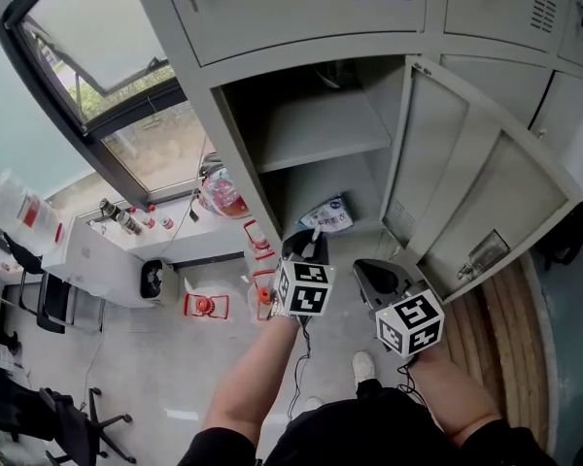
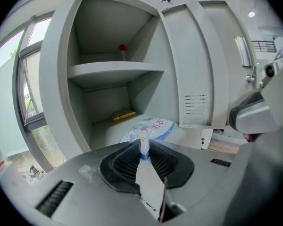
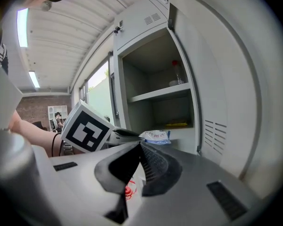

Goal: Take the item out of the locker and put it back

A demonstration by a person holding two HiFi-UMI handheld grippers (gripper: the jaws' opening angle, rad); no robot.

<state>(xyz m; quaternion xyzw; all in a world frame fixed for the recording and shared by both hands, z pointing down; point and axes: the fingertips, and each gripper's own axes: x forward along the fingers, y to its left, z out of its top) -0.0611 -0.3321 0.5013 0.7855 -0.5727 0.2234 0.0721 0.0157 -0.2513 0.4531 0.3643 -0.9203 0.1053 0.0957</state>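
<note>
A white and blue plastic bag (image 1: 327,215) is at the mouth of the locker's lower compartment (image 1: 306,187). My left gripper (image 1: 313,235) is shut on the bag's near edge. In the left gripper view a thin strip of the bag (image 2: 148,130) is pinched between the ribbed pads (image 2: 162,161) of the left gripper (image 2: 144,149). Whether the bag rests on the compartment floor I cannot tell. My right gripper (image 1: 371,268) hovers just right of the left one, in front of the open door. Its jaws meet at the tips with nothing between them, so the right gripper (image 3: 139,145) is shut. The bag (image 3: 155,135) shows beyond it.
The locker door (image 1: 466,192) stands open on the right. A yellow object (image 2: 122,115) lies at the back of the lower compartment, and a small red-capped bottle (image 2: 122,51) stands on the upper shelf (image 1: 316,134). Red items (image 1: 204,306) and a bin (image 1: 155,280) sit on the floor at left.
</note>
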